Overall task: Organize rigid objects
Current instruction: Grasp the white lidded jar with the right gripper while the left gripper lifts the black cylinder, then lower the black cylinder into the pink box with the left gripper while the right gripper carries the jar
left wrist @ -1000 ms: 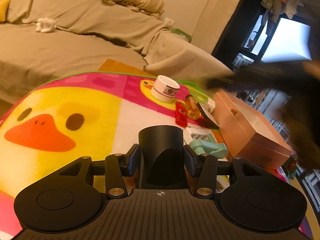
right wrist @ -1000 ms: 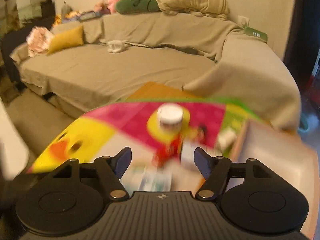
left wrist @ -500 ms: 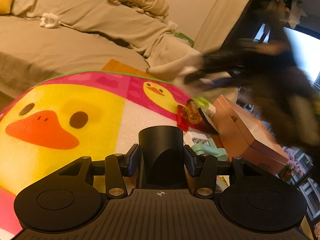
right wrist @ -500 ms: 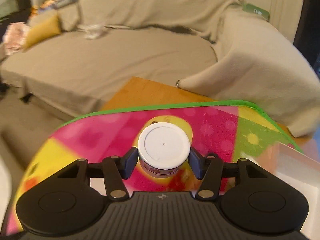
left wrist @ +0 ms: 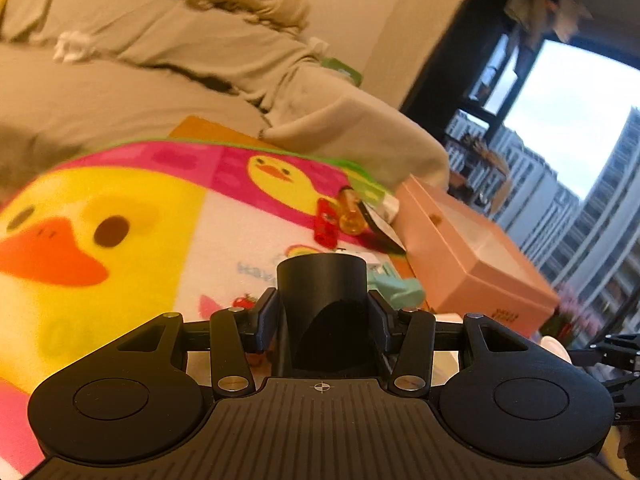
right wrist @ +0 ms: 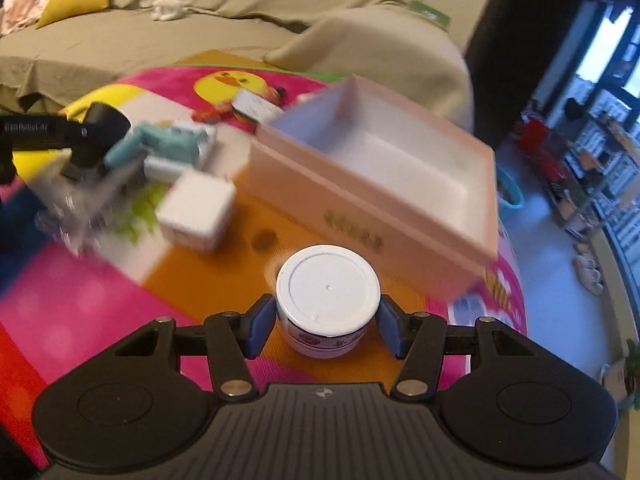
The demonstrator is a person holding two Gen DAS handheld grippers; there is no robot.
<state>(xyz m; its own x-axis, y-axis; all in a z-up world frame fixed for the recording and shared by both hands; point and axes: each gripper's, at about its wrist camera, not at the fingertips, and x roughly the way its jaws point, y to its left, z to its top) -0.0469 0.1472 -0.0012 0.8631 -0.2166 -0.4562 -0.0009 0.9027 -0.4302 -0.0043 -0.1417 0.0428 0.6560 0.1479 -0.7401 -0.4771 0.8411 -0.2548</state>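
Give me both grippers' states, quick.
Left gripper: jaws closed on the black cylinder.
Right gripper: jaws closed on the white-lidded jar, near the pink box.

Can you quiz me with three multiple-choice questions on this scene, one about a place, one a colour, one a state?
1. Where is the pink box relative to the white-lidded jar?
A. beyond it
B. beneath it
C. inside it

2. What colour is the cylinder in the left gripper?
A. red
B. black
C. white

3. How is the box?
A. lidded
B. open and bare inside
C. overturned

Answers: 1 A, the box stands past the jar held in the right gripper. 2 B, it is matte black. 3 B, its white interior shows nothing in it.
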